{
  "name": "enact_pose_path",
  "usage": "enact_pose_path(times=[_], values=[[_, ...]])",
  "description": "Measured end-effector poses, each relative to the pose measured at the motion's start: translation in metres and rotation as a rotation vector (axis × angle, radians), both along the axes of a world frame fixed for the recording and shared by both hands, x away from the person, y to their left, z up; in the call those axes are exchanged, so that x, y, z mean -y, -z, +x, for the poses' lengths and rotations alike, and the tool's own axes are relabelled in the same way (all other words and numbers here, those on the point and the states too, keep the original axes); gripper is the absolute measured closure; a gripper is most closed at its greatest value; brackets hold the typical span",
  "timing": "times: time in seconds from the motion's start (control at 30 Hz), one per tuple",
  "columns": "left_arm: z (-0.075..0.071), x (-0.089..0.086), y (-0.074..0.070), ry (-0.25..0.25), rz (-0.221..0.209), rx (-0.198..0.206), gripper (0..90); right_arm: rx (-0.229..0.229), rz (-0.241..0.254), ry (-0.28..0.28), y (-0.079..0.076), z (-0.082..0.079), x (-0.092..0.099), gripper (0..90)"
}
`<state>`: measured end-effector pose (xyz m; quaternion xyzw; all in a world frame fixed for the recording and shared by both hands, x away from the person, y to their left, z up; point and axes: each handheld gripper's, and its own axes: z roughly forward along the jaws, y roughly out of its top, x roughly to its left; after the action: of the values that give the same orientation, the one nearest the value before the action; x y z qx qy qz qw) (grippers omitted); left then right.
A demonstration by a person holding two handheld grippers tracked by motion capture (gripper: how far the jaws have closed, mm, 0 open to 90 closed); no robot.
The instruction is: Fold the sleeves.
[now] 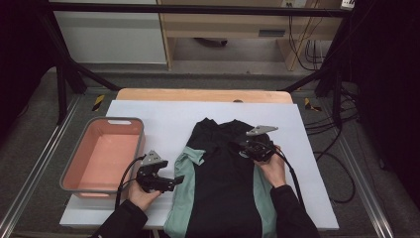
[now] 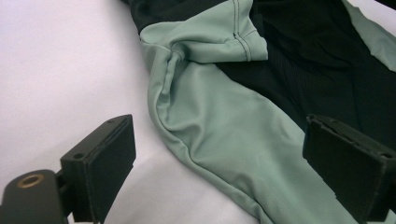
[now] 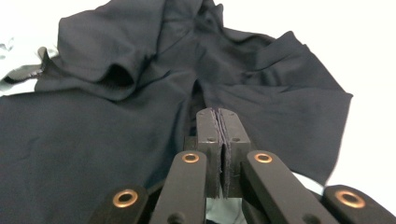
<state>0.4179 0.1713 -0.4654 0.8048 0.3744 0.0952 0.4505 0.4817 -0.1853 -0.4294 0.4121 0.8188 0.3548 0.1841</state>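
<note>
Shirt: a black and green shirt lies flat on the white sheet, at the middle of the table and running down to its 6 o'clock edge; its collar end points to 12 o'clock.
Left gripper: the left gripper sits at the shirt's 9 o'clock side, just beside the green side panel; its jaws are spread wide with nothing between the pads (the green fold lies on the sheet between and beyond them).
Right gripper: the right gripper rests over the shirt's upper right, at about 2 o'clock from the shirt's middle; its jaws are pressed together, low over the black cloth, and whether any cloth is pinched cannot be told.
Bin: a pink bin stands at 9 o'clock on the table, apart from the shirt.
</note>
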Motion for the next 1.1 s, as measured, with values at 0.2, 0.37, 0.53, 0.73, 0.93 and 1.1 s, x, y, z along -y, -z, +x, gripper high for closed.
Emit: enact_pose_path(times=[0.2, 0.37, 0.53, 0.73, 0.93, 1.1], values=[[0.0, 0.0, 0.0, 0.003, -0.002, -0.002, 9.2, -0.037, -0.005, 0.002, 0.008, 0.0, 0.001, 85.3], [0.0, 0.001, 0.0, 0.004, -0.002, -0.001, 9.1, 0.005, 0.11, 0.002, -0.002, -0.007, 0.023, 57.0], [0.0, 0.002, 0.0, 0.005, 0.002, -0.006, 9.0, 0.051, 0.147, 0.077, -0.009, -0.015, 0.054, 49.5], [0.0, 0.002, 0.0, 0.007, 0.006, -0.006, 9.0, 0.014, 0.157, 0.021, 0.004, -0.025, 0.055, 53.1], [-0.001, 0.001, -0.001, 0.004, 0.0, -0.001, 9.0, -0.03, 0.093, 0.015, 0.009, -0.025, 0.044, 86.9], [-0.001, 0.002, -0.001, 0.006, 0.001, 0.0, 9.0, -0.025, 0.108, -0.003, 0.007, -0.028, 0.04, 88.1]])
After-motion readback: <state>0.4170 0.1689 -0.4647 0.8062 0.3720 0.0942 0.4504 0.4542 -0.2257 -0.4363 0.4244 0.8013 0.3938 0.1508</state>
